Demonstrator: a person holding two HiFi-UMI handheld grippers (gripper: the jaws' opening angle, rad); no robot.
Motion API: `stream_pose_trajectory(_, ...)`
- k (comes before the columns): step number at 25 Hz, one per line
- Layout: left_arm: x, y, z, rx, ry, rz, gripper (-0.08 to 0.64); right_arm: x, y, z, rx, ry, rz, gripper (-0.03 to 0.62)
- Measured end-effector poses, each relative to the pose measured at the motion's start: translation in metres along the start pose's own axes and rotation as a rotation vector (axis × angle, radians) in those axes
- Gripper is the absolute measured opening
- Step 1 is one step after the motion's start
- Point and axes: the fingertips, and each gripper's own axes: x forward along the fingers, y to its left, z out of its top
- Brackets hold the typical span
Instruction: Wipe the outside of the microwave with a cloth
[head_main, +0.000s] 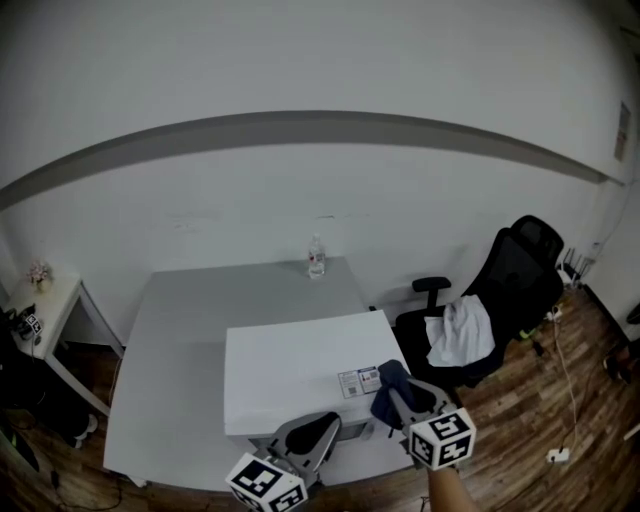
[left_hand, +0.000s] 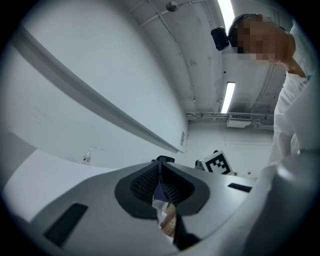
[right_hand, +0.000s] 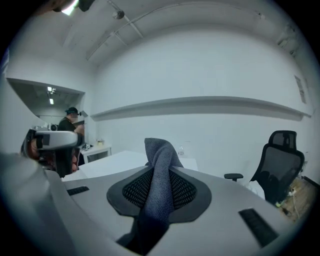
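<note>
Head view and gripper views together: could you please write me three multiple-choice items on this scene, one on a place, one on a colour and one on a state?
1. Where on the table does the bottle stand?
A. at its far edge
B. at its near edge
C. at its left corner

2. What colour is the cloth in the right tongs?
A. white
B. red
C. dark blue

3. In what state are the right tongs?
A. open and empty
B. shut on the cloth
C. open around the bottle

Answers: 1 A, since the head view shows it at the edge farthest from the tongs; 2 C, since it looks dark blue in both views; 3 B, since the right gripper view shows the jaws clamped on it.
</note>
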Motion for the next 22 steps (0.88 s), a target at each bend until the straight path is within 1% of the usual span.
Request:
stream_pose_trajectory(3, 0.0, 0.006, 0.003, -0.01, -0.012, -0.001, 0.02, 0.022, -0.017, -0.011, -0.042, 0.078, -0.055, 0.097)
stream_pose_trajectory(7, -0.007, 0.013, 0.004, -0.041, -0.015, 0.003, 0.019, 0.042, -0.035, -0.026, -0.105, 0.211, -0.136, 0.097)
stream_pose_trajectory(10, -0.017, 0.018, 0.005, -0.062, -0.016, 0.012, 0.02, 0.053, -0.043, -0.042, -0.153, 0.313, -0.199, 0.097)
stream_pose_trajectory(12, -0.026, 0.022, 0.007, -0.067, -0.02, 0.022, 0.02, 0.057, -0.043, -0.051, -0.202, 0.363, -0.24, 0.097)
stream_pose_trajectory(15, -0.039, 0.031, 0.012, -0.079, -0.027, 0.041, 0.019, 0.06, -0.04, -0.054, -0.269, 0.392, -0.316, 0.097)
stream_pose_trajectory(17, -0.046, 0.038, 0.013, -0.081, -0.029, 0.054, 0.019, 0.06, -0.037, -0.053, -0.265, 0.39, -0.354, 0.095)
stream_pose_trajectory(19, -0.051, 0.046, 0.013, -0.08, -0.03, 0.069, 0.018, 0.062, -0.03, -0.052, -0.249, 0.387, -0.356, 0.095)
stream_pose_trajectory(22, -0.061, 0.057, 0.015, -0.081, -0.037, 0.095, 0.018, 0.068, -0.007, -0.051, -0.252, 0.382, -0.315, 0.095)
